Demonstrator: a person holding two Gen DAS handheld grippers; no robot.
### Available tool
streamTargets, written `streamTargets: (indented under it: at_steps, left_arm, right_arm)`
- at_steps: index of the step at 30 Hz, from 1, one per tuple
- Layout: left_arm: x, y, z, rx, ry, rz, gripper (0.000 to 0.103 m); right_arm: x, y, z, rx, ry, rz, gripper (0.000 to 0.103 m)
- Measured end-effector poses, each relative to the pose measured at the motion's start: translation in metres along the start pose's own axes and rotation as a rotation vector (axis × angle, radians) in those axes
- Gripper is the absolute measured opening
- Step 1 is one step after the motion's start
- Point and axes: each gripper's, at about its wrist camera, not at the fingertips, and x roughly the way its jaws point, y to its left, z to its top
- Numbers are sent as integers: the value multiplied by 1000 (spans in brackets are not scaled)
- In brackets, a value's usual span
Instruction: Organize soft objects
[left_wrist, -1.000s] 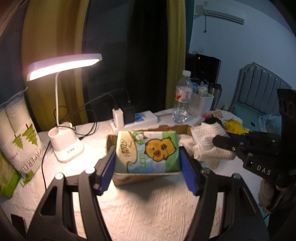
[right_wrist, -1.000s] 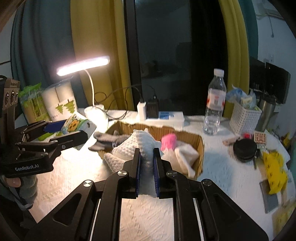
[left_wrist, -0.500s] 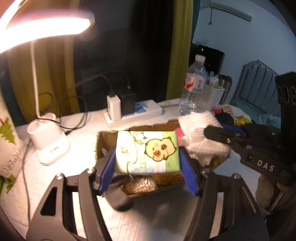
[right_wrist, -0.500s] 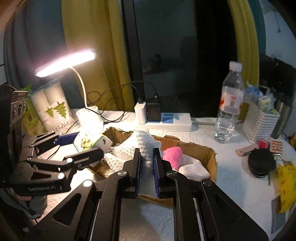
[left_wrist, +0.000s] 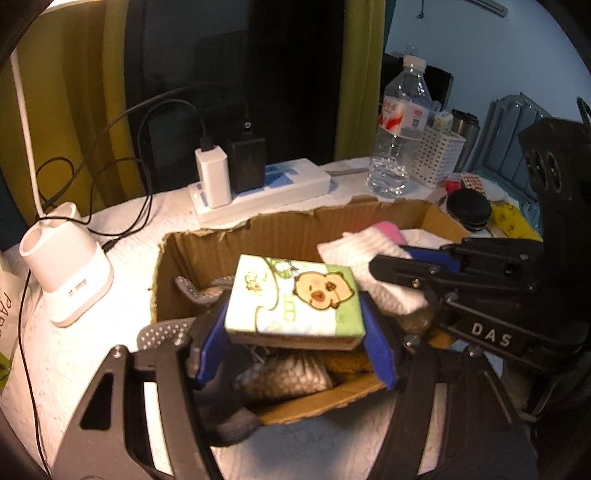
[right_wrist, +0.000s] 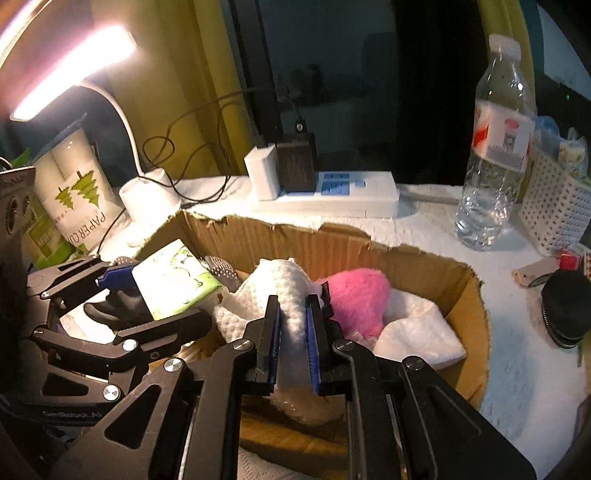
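My left gripper (left_wrist: 293, 325) is shut on a tissue pack (left_wrist: 293, 301) printed with a cartoon bear, held over the left end of an open cardboard box (left_wrist: 295, 225). The pack also shows in the right wrist view (right_wrist: 173, 282). My right gripper (right_wrist: 293, 321) is shut on a white knitted cloth (right_wrist: 273, 291) and holds it above the middle of the box (right_wrist: 465, 306). In the left wrist view the cloth (left_wrist: 373, 266) hangs from the right gripper (left_wrist: 391, 264). Inside the box lie a pink plush (right_wrist: 356, 295), a white folded cloth (right_wrist: 417, 332) and grey gloves (left_wrist: 192, 291).
A desk lamp base (left_wrist: 64, 273) stands left of the box. A power strip with chargers (left_wrist: 258, 188) lies behind it. A water bottle (right_wrist: 498, 155) and a white basket (right_wrist: 557, 218) stand at the back right. A paper-cup sleeve (right_wrist: 74, 192) stands at the left.
Both grippers have moved forward and down over the box with their loads. The box now fills the lower middle of both views.
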Motion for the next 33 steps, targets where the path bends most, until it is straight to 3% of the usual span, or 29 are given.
streamTargets:
  at_steps: [3, 8, 13, 20, 33]
  left_arm:
    - [-1, -1, 0, 1, 4, 2, 67]
    - [-13, -2, 3, 1, -13, 3, 69]
    - [-36, -3, 5, -3, -67, 4, 85]
    - [-70, -8, 4, -2, -127, 21, 95]
    - [-146, -25, -19, -17, -226, 7, 96]
  right_arm:
    - [1, -1, 0, 2, 4, 1, 18]
    - [-7, 3, 0, -1, -19, -7, 35]
    - [-30, 9, 2, -8, -58, -30, 48]
    - [-64, 18, -2, -14, -105, -67, 53]
    - [-136, 46, -28, -37, -186, -114, 55]
